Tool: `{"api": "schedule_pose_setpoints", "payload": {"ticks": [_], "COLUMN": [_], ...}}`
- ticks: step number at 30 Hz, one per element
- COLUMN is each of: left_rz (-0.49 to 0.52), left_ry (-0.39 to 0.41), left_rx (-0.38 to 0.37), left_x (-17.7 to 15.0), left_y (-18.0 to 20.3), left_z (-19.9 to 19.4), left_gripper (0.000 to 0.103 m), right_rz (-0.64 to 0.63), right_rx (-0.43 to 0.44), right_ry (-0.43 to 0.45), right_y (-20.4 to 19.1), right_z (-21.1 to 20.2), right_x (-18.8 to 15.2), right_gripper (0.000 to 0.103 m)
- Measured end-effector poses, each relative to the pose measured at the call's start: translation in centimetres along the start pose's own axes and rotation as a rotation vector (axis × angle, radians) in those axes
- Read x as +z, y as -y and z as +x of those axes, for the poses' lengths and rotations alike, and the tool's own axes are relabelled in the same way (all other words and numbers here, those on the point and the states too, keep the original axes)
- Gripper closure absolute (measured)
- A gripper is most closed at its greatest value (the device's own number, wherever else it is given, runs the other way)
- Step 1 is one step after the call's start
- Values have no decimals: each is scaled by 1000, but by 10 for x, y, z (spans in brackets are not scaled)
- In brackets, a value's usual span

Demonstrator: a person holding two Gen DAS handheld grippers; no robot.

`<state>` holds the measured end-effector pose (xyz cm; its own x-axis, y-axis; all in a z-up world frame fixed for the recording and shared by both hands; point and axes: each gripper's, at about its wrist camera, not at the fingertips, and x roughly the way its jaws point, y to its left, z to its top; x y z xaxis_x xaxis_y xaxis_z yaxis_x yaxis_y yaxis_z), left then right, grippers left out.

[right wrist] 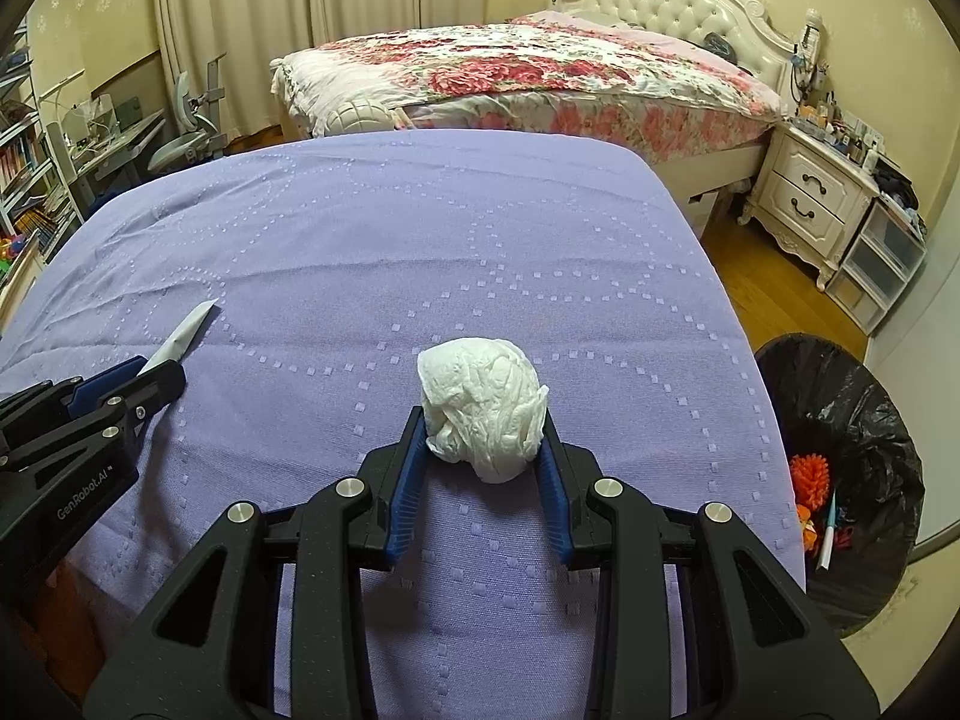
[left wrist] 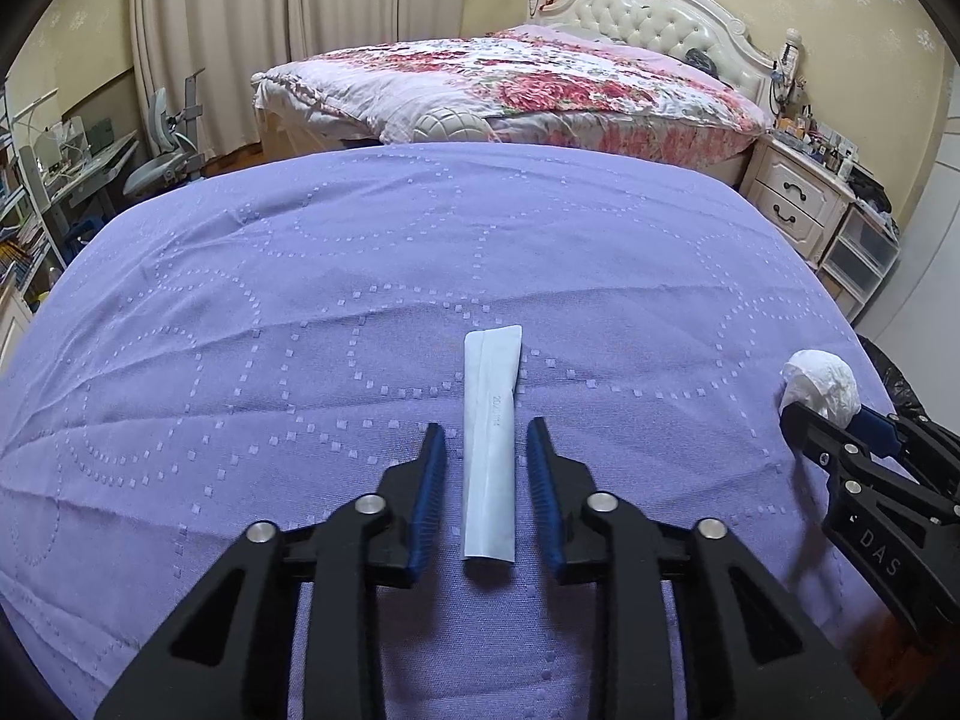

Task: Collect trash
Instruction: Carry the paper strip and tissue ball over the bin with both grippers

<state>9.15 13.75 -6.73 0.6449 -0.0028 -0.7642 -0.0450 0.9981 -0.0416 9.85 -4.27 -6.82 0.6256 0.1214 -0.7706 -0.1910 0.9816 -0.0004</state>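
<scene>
A long flat white wrapper (left wrist: 491,462) lies on the purple cloth (left wrist: 300,300), pointing away from me. My left gripper (left wrist: 486,427) straddles its near half, open, with a gap showing between each blue pad and the wrapper. In the right wrist view the wrapper's far tip (right wrist: 192,324) pokes out past the left gripper (right wrist: 159,375). My right gripper (right wrist: 481,417) is shut on a crumpled white tissue ball (right wrist: 483,408), pinched between its fingertips. That tissue ball (left wrist: 822,381) also shows at the right edge of the left wrist view, held just above the cloth.
A bin lined with a black bag (right wrist: 852,396) stands on the wooden floor off the cloth's right edge, with orange bits and a pen inside. Beyond are a bed with a floral quilt (right wrist: 540,66), a white nightstand (right wrist: 810,192) and a desk with a chair (right wrist: 180,132).
</scene>
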Motion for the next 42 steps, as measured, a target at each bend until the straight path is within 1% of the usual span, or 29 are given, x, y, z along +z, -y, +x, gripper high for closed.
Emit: {"api": "schedule_pose_setpoints", "payload": {"ticks": [1,5,7,11,20,29,37,42], "left_rz": [3,12,15,21,60,119,188,241], "left_ry": [0,3,15,37,99,132,156,150], "left_rx": [-1,2,9,1,-23,-73,-125,-157], "left_x": [-1,-2,-3,-4,-4,-3,-1,-1], "left_y": [1,3,5,12,42,87,141,177], "left_z": [-1,-3,-7,-17,-38,-46,-46,-39], "left_gripper": [86,87,88,88,88,88,88,88], "right_rz": [0,3,5,9,45,112,187,235], "right_rx": [0,6,8,11,-4,-67,-158,-208], "right_ry": [0,6,11,21,67,98,115,123], "right_y": [0,-2,-2,1,21,67,123,157], "right_z": [0,-2,-4,-11,-36,-57,-70,-75], "right_x": [0,4,5,6,5,-8,-22,-31], "right_gripper": [70,70,70,70,70,70,70,70]}}
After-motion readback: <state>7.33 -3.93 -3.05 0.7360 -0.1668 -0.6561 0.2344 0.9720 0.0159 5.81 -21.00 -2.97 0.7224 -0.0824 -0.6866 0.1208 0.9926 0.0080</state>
